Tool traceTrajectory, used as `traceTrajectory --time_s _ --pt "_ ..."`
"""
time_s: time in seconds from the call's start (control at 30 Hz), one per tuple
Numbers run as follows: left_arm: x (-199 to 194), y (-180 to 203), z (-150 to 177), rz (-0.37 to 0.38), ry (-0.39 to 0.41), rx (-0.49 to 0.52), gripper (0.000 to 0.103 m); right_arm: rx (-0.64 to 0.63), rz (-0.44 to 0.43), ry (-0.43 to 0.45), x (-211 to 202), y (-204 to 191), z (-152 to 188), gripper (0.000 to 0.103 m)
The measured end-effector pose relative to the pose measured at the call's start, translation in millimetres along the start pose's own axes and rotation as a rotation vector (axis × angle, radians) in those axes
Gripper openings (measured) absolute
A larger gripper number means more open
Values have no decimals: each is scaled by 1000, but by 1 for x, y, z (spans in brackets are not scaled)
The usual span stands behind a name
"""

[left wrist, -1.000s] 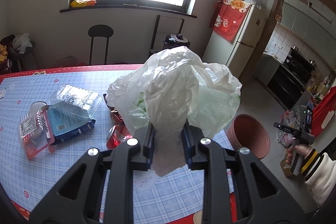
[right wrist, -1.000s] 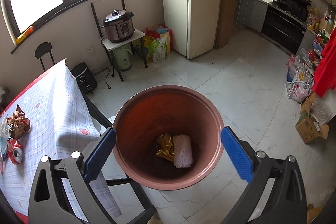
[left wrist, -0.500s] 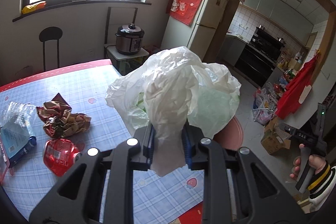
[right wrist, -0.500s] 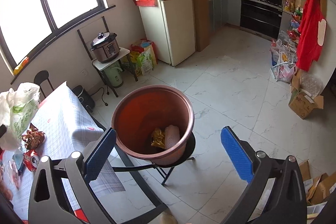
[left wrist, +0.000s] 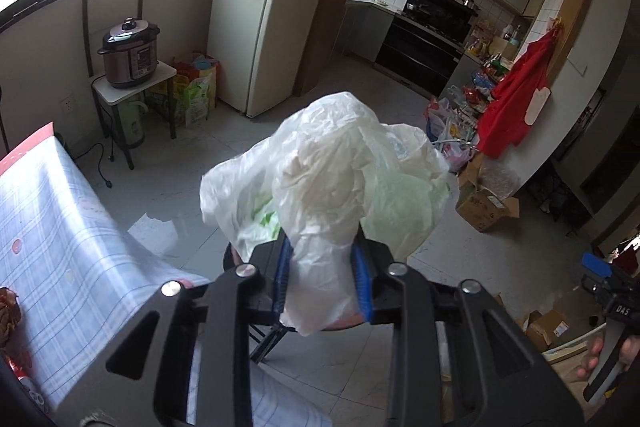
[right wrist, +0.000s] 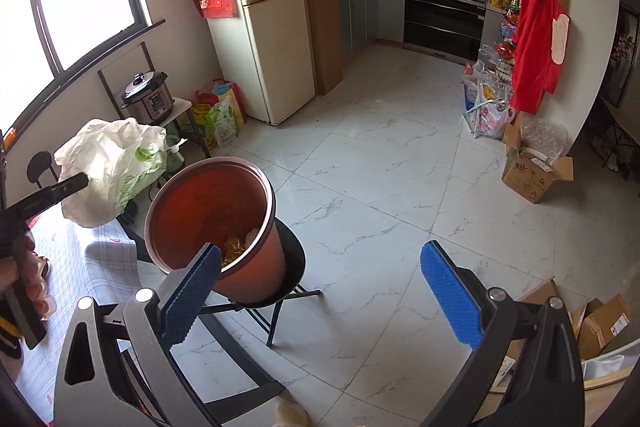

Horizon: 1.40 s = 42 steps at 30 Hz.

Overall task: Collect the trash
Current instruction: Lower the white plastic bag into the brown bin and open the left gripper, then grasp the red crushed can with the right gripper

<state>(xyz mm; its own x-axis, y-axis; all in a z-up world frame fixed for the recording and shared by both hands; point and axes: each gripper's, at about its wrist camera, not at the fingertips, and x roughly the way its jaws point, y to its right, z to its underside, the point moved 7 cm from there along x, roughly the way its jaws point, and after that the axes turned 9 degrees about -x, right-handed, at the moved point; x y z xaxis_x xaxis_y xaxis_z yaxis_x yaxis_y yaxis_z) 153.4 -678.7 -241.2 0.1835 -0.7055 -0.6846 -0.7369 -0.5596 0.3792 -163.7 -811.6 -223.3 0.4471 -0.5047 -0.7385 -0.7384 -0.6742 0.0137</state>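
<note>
My left gripper [left wrist: 322, 275] is shut on a crumpled white and green plastic bag [left wrist: 324, 183], held in the air past the table edge. In the right wrist view the bag [right wrist: 114, 171] hangs just left of and above a brown bin [right wrist: 212, 219] that stands on a black stool [right wrist: 294, 273]. The bin holds a gold wrapper [right wrist: 234, 249] and some white trash. My right gripper [right wrist: 320, 291] is open and empty, to the right of the bin. It shows at the right edge of the left wrist view [left wrist: 604, 277].
A table with a blue checked cloth [left wrist: 60, 247] is at the left, with red trash at its edge. A pressure cooker [left wrist: 130, 53] on a small stand, a fridge [left wrist: 256, 11], cardboard boxes [right wrist: 534, 173] and bags stand around the tiled floor.
My left gripper has swung right with the bag, off the table and toward the bin. My right gripper has pulled back and right, away from the bin.
</note>
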Motion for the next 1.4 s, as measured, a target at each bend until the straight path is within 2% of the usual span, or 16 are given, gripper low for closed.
traceTrajectory --time_s 0.03,0.07,0.17,0.23,0.33,0.53,0.77,0.97,1.07,1.2,1.4 --pt "4 7 -5 16 13 13 73 3 3 0 0 1 0 98" --pt "6 13 -10 25 32 31 81 3 5 0 0 3 1 98" --pt "-2 22 -18 6 60 95 88 -1 1 3 -1 0 1 98" --pt "-15 16 -20 0 85 88 94 -7 -12 5 1 -6 -1 98" --pt "-42 -11 -16 -38 103 41 96 -24 -42 12 5 -25 -9 98" --pt "-125 -102 12 -224 161 -75 97 -129 -149 47 12 -101 -31 98" --pt "-267 -234 94 -488 203 -283 98 -290 -330 39 13 -246 -33 98" --pt "-390 -326 174 -683 260 -464 98 -488 -470 17 -8 -389 -2 98" --pt "-435 -358 212 -720 302 -549 98 -577 -553 -20 -18 -452 26 98" --pt "-477 -390 255 -768 336 -628 98 -667 -622 -82 -20 -524 62 98" --pt "-515 -428 299 -789 360 -699 98 -730 -623 -151 -2 -598 99 97"
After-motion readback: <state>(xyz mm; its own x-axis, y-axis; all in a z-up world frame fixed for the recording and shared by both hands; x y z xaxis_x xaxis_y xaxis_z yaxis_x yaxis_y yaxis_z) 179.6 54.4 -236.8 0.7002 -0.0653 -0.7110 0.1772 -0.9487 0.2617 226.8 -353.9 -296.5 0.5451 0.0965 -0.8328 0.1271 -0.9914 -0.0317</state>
